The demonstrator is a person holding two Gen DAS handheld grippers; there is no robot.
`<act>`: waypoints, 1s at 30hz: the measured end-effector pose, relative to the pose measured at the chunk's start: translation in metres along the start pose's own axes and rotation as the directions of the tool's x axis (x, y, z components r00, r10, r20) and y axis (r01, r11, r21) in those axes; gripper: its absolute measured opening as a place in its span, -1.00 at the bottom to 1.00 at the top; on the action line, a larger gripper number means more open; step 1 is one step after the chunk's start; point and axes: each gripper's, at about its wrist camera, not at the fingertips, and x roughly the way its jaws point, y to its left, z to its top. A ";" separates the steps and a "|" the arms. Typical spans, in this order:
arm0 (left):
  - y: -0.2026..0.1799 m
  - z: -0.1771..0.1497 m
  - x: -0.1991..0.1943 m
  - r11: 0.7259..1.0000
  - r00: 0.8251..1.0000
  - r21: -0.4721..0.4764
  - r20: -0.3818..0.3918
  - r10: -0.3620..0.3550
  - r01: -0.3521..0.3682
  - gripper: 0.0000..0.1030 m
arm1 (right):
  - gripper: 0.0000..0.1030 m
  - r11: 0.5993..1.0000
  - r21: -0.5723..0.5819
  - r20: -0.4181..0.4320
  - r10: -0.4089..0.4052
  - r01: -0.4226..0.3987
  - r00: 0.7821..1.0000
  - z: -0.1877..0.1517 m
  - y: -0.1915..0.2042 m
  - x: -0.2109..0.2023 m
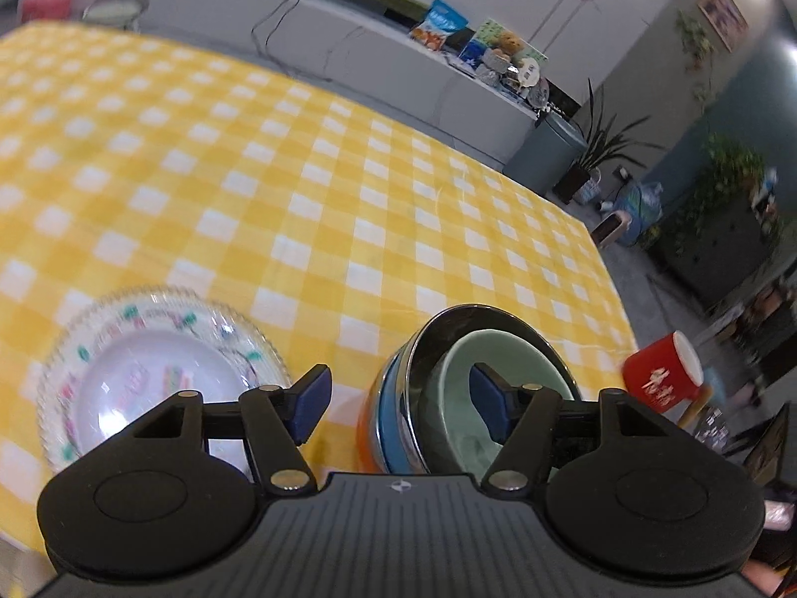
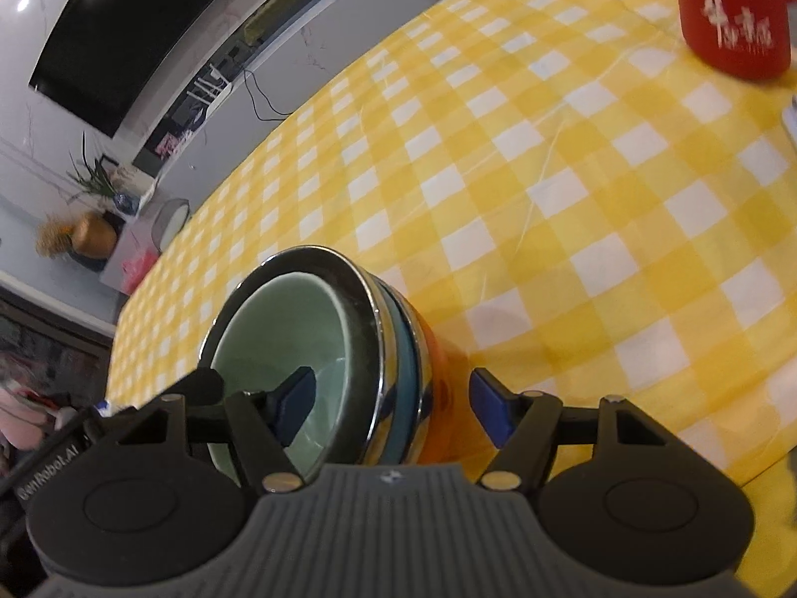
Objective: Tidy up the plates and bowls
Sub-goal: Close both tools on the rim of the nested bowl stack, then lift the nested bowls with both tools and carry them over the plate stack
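A stack of bowls stands on the yellow checked tablecloth (image 1: 299, 159): a pale green bowl (image 1: 458, 373) inside a steel bowl (image 1: 423, 344), over a blue bowl (image 1: 388, 408) and an orange bowl (image 1: 366, 418). My left gripper (image 1: 398, 398) is open and straddles the stack's left rim, one finger inside the green bowl. My right gripper (image 2: 393, 406) is open and straddles the opposite rim; the green bowl (image 2: 279, 329), steel bowl (image 2: 368, 299) and orange bowl (image 2: 438, 378) show there. A clear patterned plate (image 1: 149, 364) lies left of the stack.
A red mug (image 1: 662, 373) with white writing stands to the right of the stack, near the table's edge; it shows far off in the right wrist view (image 2: 732, 15). Beyond the table are a grey counter (image 1: 398, 70) with snack bags and potted plants.
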 end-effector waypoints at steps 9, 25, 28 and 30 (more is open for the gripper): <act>0.010 -0.005 0.026 0.991 0.993 -0.116 -0.092 -0.074 0.063 0.47 | 0.28 0.992 0.112 -0.029 0.054 -0.051 0.998 0.000 -0.012 0.009; 0.012 -0.009 0.044 0.989 0.985 -0.143 -0.160 -0.066 0.043 0.25 | 0.07 0.982 0.179 -0.071 0.072 -0.059 0.995 -0.006 -0.022 0.011; 0.010 -0.011 0.045 0.990 0.985 -0.138 -0.161 -0.057 0.034 0.24 | 0.06 0.982 0.182 -0.069 0.072 -0.059 0.995 -0.006 -0.022 0.010; 0.009 -0.011 0.045 0.990 0.985 -0.137 -0.164 -0.048 0.025 0.21 | 0.06 0.981 0.185 -0.069 0.073 -0.059 0.995 -0.005 -0.022 0.011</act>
